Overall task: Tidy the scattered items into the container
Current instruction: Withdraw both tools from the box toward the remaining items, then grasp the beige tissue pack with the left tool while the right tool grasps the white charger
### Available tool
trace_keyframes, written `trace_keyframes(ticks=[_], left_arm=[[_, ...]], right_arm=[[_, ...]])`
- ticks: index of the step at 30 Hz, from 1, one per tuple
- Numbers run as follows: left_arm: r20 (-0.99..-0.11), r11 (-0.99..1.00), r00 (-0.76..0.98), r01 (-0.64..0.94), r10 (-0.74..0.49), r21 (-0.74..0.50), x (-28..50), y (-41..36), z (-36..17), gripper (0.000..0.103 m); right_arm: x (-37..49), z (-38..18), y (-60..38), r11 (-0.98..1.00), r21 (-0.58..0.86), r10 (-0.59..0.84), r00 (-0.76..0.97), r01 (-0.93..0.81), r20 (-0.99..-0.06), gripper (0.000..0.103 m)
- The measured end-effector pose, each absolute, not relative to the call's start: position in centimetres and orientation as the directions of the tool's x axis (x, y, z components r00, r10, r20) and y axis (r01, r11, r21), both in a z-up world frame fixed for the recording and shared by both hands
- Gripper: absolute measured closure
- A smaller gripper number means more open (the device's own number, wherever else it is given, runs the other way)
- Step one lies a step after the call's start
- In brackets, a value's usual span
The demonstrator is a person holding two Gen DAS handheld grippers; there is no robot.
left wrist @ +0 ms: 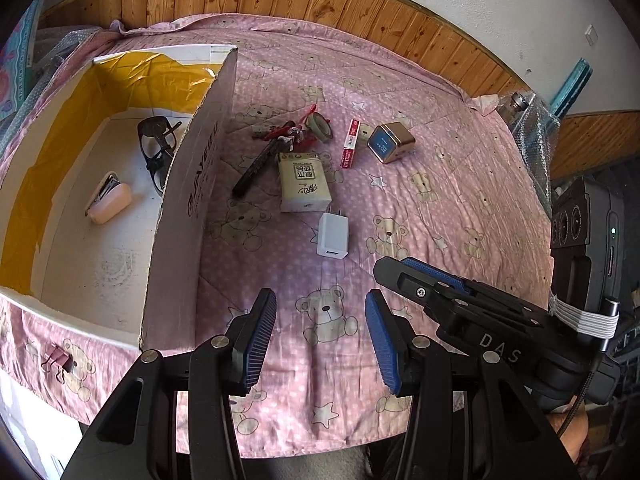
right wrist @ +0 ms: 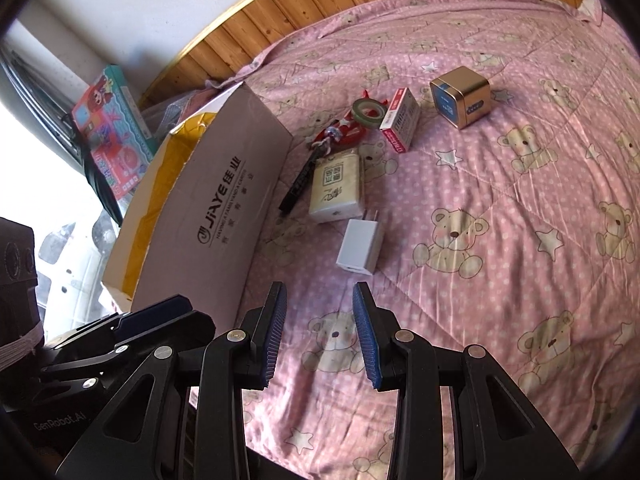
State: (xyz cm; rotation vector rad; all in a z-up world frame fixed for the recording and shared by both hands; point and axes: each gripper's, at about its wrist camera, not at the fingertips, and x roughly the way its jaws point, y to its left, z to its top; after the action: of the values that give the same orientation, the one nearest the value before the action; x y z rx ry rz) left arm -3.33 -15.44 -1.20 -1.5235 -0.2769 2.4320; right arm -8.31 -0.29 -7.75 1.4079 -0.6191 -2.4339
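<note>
One white cardboard box (left wrist: pixel 188 184) lies open-topped on the left of the pink bear-print quilt (left wrist: pixel 440 184), its long printed wall running from near to far; yellow tape lines its inner walls. Inside it rest two things: one pair of dark sunglasses (left wrist: pixel 156 148) at the far end and one pink oblong case (left wrist: pixel 110 202) nearer the middle of the floor.

Seven items lie scattered on the quilt just right of the box. One white cube-shaped wall charger (left wrist: pixel 333 236) sits nearest, prongs pointing away. Beyond it, touching or almost touching, one soft tissue pack (left wrist: pixel 304 182), long axis near to far. One slim black pen-like stick (left wrist: pixel 256 170) slants beside the pack, its far end under one red tasselled charm (left wrist: pixel 290 134). One roll of green tape (left wrist: pixel 318 124), one red-and-white small carton (left wrist: pixel 351 144) and one shiny metal cube speaker (left wrist: pixel 390 142) lie farther right.

The left gripper (left wrist: pixel 320 340) hovers with blue ribbed pads apart, holding nothing; the right gripper (right wrist: pixel 320 334) likewise spread and empty
</note>
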Motion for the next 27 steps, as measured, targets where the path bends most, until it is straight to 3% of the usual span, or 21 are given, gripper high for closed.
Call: trace_keyframes(ticks=[15,27], left_arm=[[-0.858,-0.942,-0.397,-0.061,0.327,-0.33,-9.7,-15.6,-2.9,0.055],[-0.886,-0.957,-0.368,-0.048,0.283,-0.286,-15.0,-13.9,-5.3,0.05]], right_arm=[[-12.9,-11.6,-1.4,-0.898,0.441,-0.394,-0.442,-0.004,-0.806,0.062],[-14.9,-14.4,-1.8,-0.92,0.393,-0.352,-0.424,-0.008,-0.834,0.06]])
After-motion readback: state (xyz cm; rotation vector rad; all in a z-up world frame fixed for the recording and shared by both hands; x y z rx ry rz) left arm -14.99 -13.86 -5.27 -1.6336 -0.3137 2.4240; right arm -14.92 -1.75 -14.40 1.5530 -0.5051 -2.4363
